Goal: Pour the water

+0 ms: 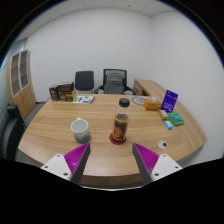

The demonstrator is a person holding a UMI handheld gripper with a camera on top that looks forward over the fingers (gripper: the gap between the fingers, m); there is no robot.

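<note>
A brown bottle (120, 124) with a dark cap and a red and yellow label stands upright on the wooden table (60, 125), a short way beyond my fingers. A small white cup (80, 128) stands to its left, about a hand's width away. My gripper (112, 160) hovers over the table's near edge, open, its magenta pads (74, 157) spread wide with nothing between them. The bottle lies ahead of the gap, slightly toward the right finger.
At the table's right side lie a purple box (169, 99), a yellow box (152, 104) and a teal packet (176, 119). Boxes and papers (66, 92) sit at the far left. Two office chairs (100, 80) stand behind the table, and a cabinet (19, 78) stands by the left wall.
</note>
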